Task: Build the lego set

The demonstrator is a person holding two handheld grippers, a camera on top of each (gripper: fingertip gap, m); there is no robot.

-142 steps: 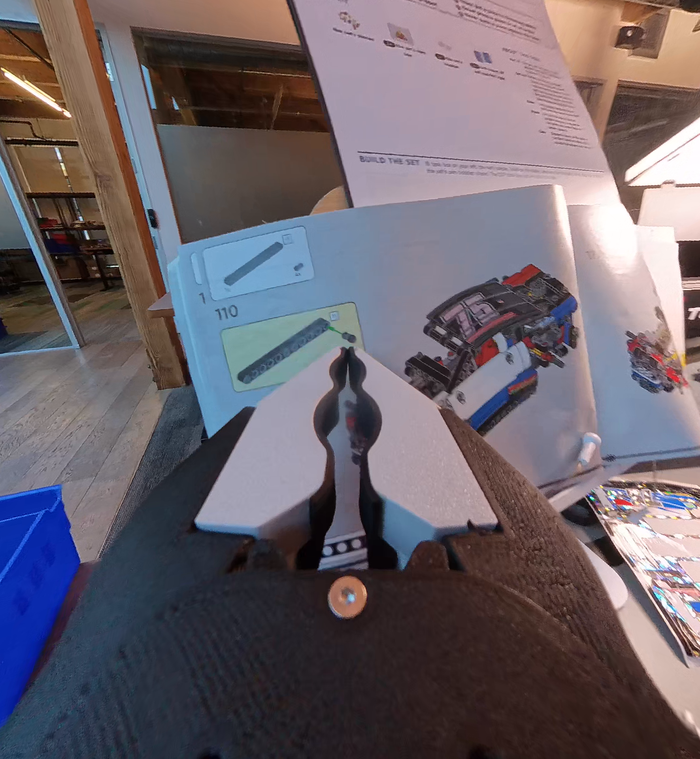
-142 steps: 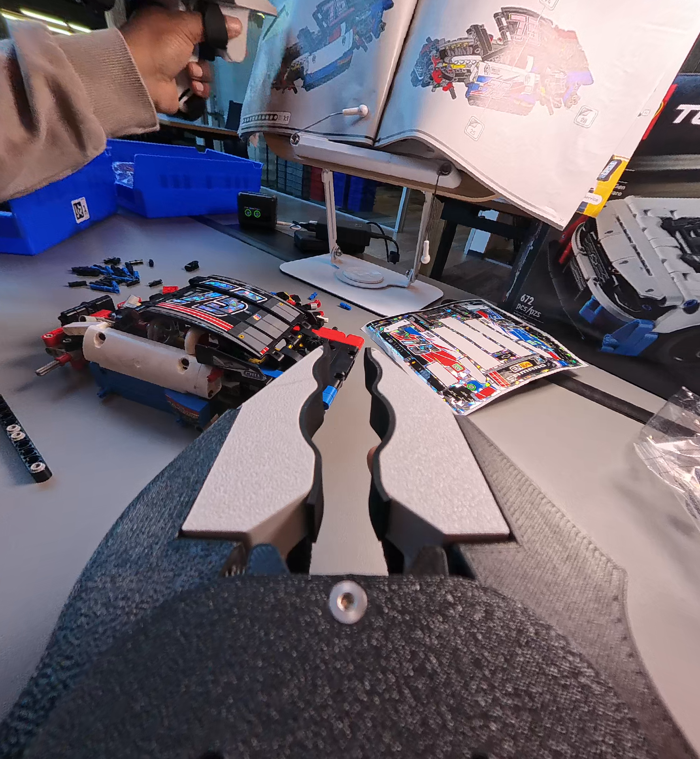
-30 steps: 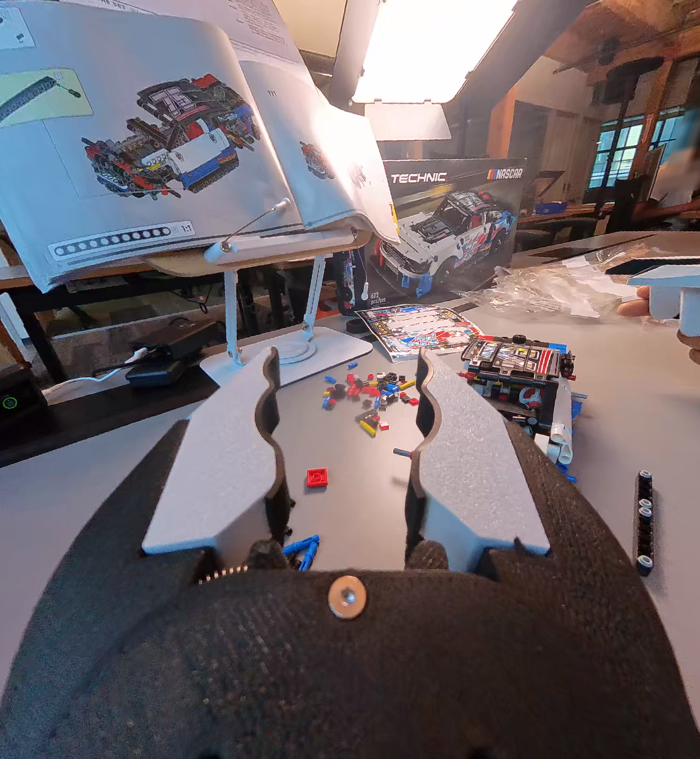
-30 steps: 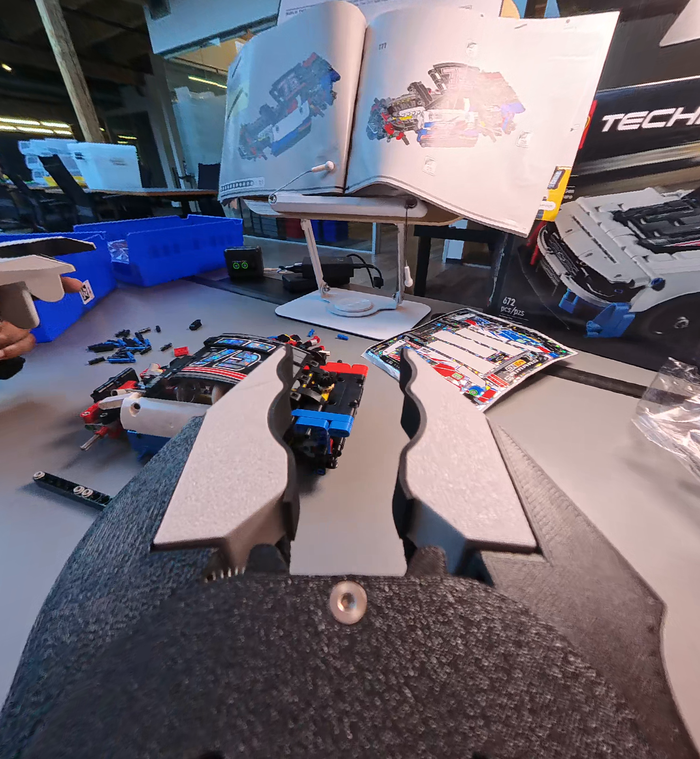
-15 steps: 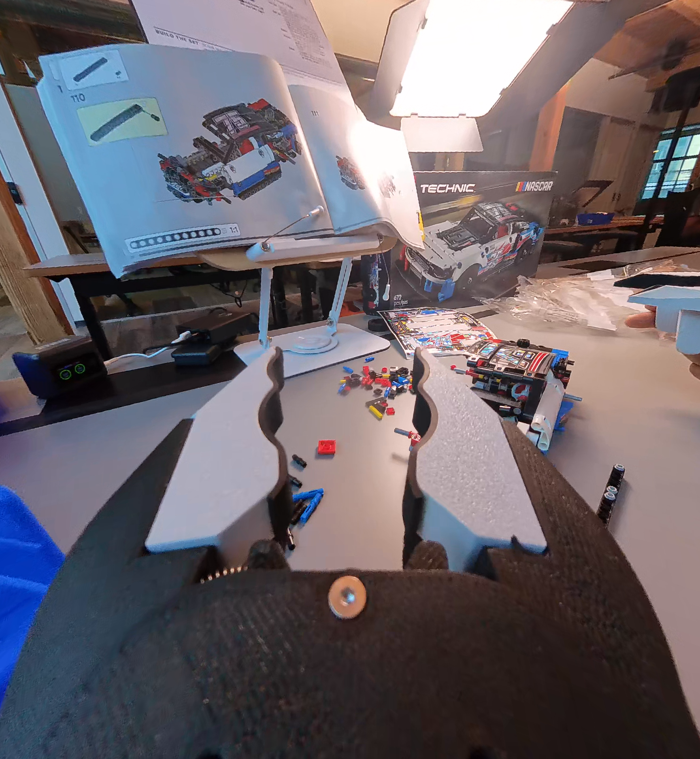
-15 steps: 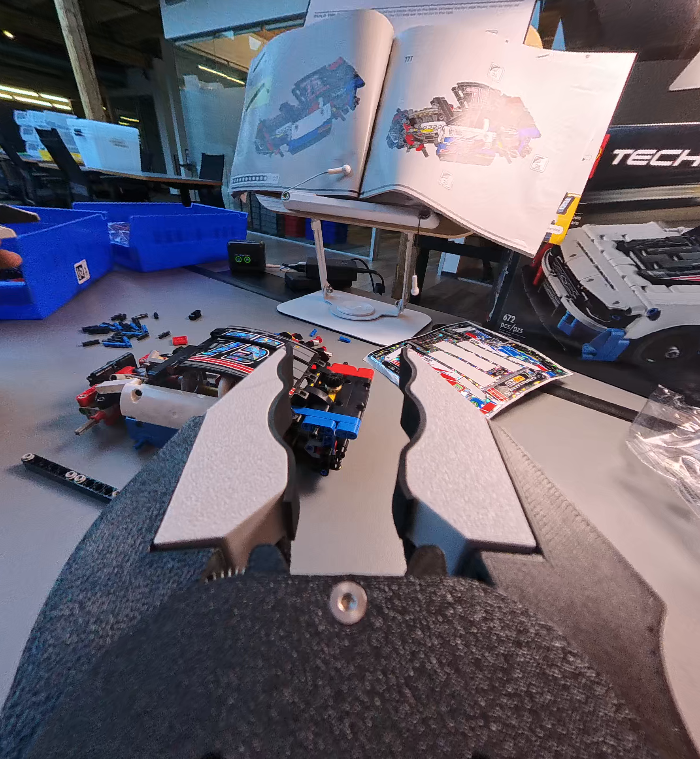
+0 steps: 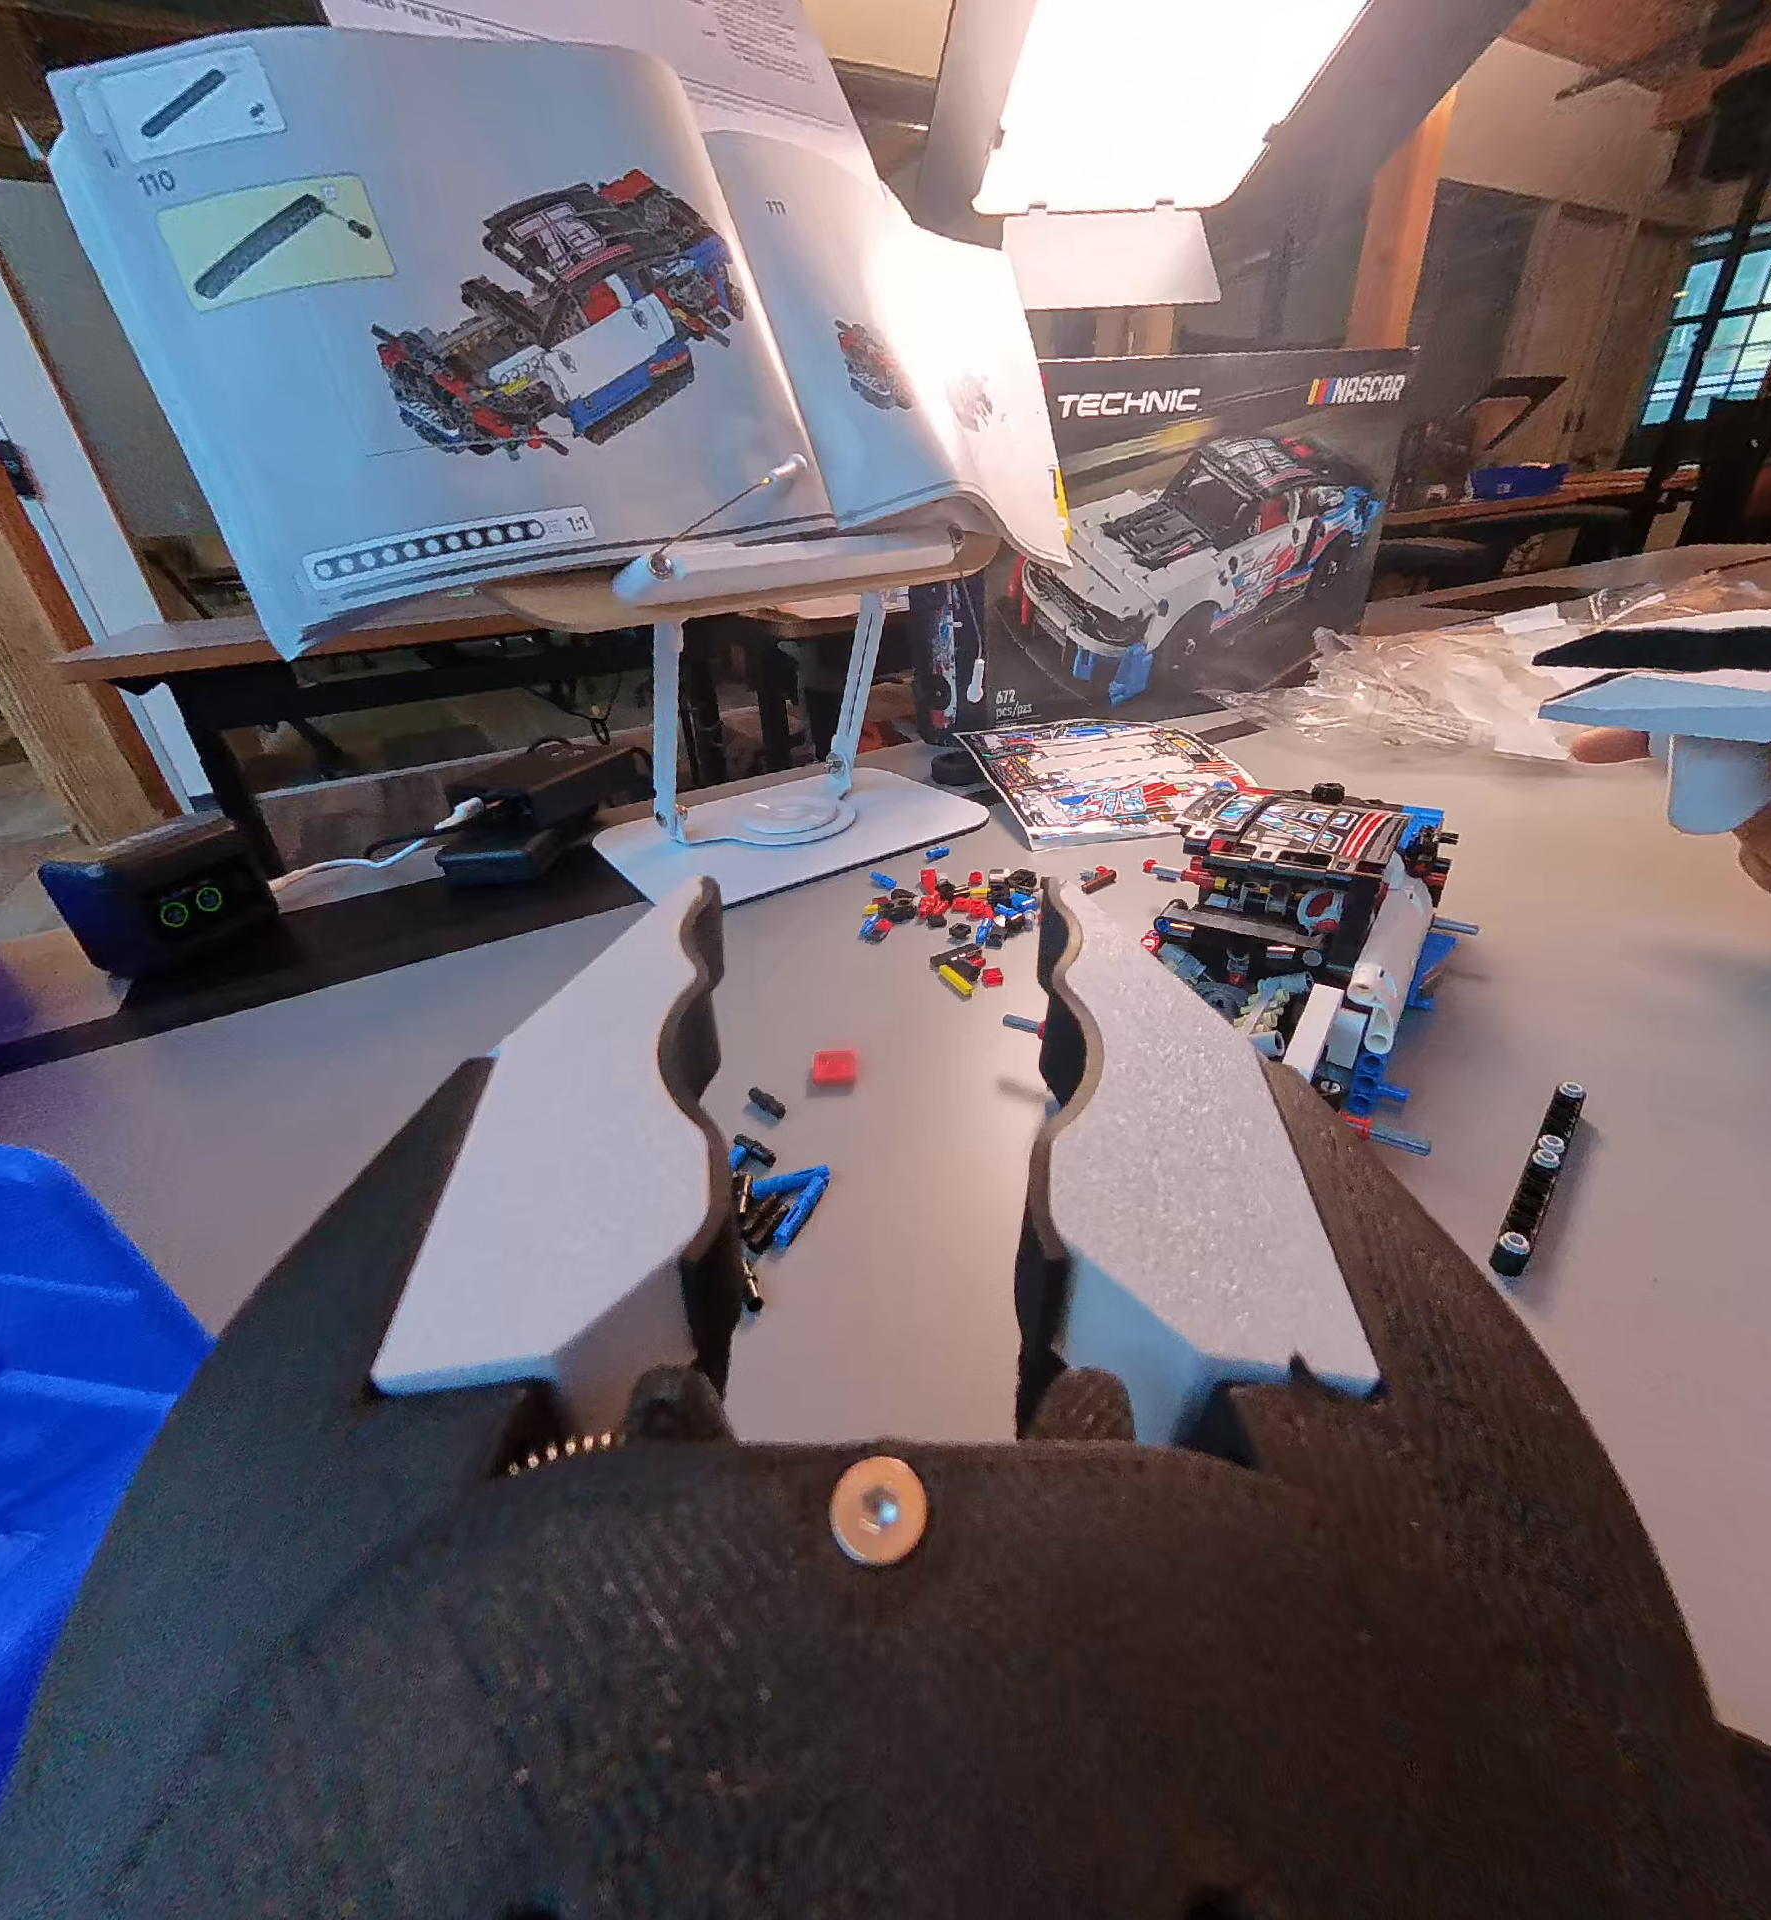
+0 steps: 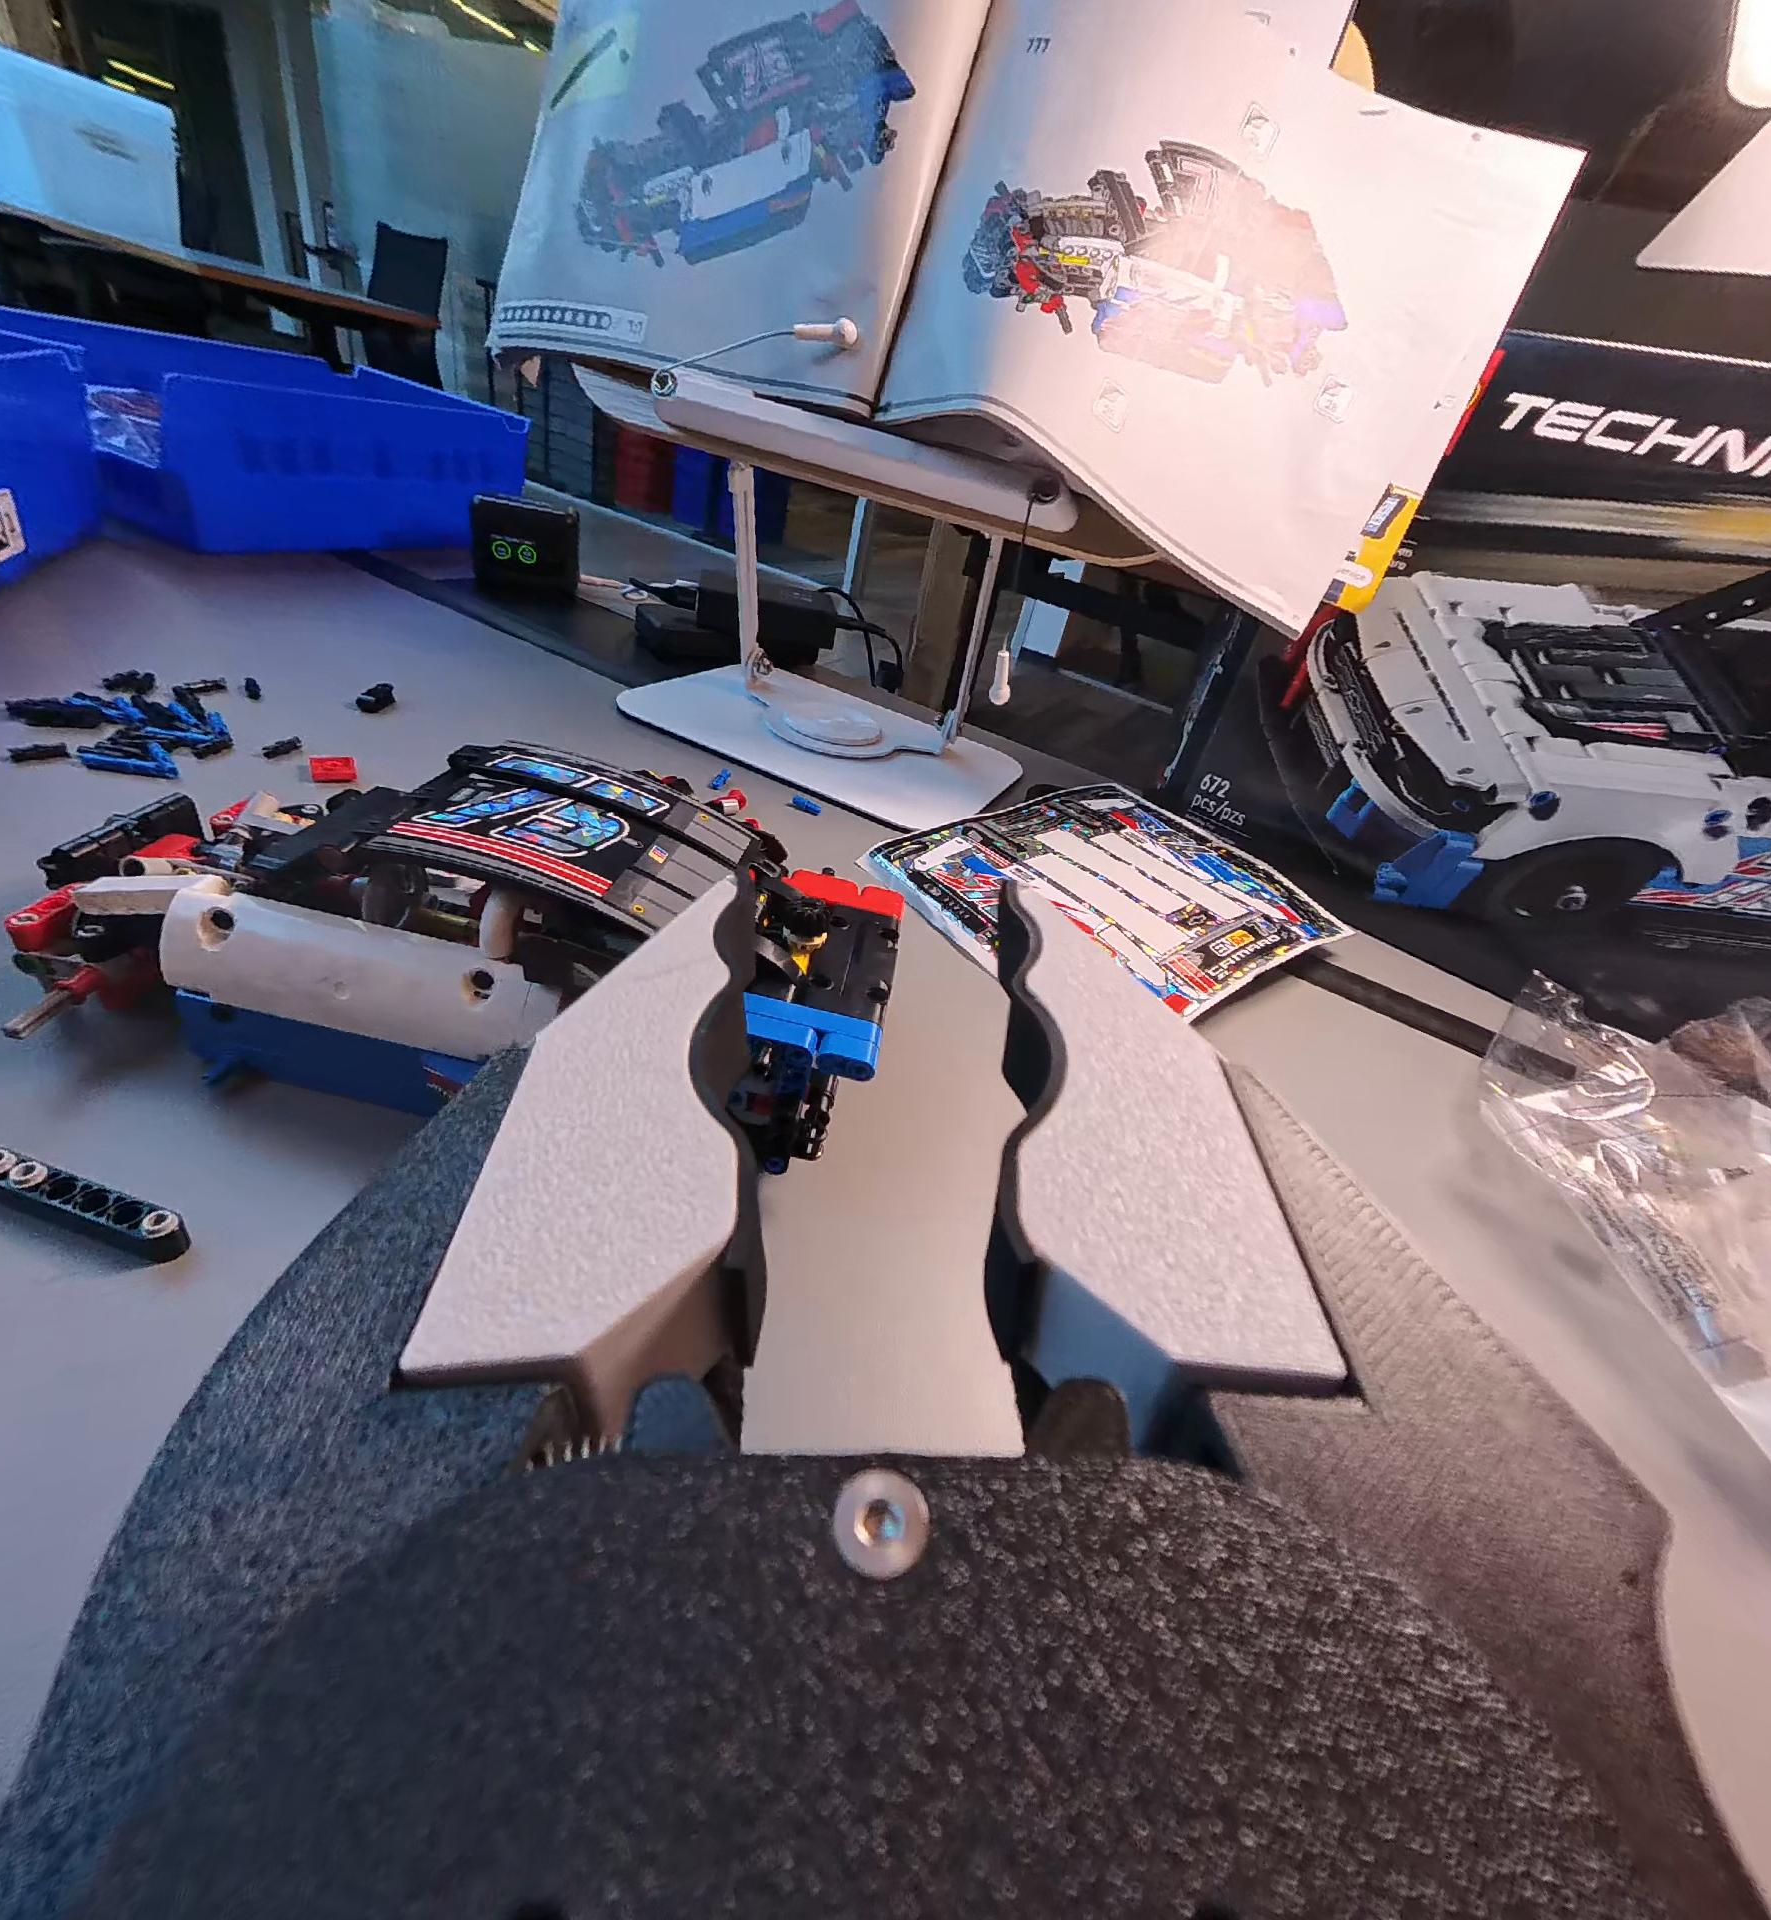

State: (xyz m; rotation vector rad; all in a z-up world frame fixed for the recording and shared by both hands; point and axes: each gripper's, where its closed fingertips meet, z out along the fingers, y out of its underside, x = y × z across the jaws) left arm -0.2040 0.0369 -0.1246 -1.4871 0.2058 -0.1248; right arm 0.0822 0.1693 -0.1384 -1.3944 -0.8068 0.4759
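Note:
The half-built lego car (image 8: 424, 904) lies on the grey table, black roof, white and blue side; it also shows in the left wrist view (image 7: 1307, 914). A long black beam (image 8: 50, 1190) lies in front of it, and shows in the left wrist view (image 7: 1537, 1179). Small blue and black pins (image 7: 772, 1195) and a red plate (image 7: 834, 1067) lie between my left gripper's fingers. My left gripper (image 7: 876, 914) is open and empty above the table. My right gripper (image 8: 865, 914) is open and empty, just right of the car's rear end. It appears side-on in the left wrist view (image 7: 1691, 686).
An open instruction booklet (image 7: 465, 312) rests on a white stand (image 7: 787, 821). A sticker sheet (image 8: 1109, 894), the set's box (image 8: 1587, 727), clear plastic bags (image 8: 1691, 1143), blue bins (image 8: 237, 447), a pile of small coloured parts (image 7: 964, 914) and a black device with green lights (image 7: 169, 904) surround the work area. About 15 cm separates my right fingertips from the long black beam (image 8: 50, 1190). Look for it in the left wrist view (image 7: 1567, 1125) too.
My left gripper came down from the booklet, opened, and swung towards the pins and car. My right gripper opened wider and drifted closer to the car's rear.

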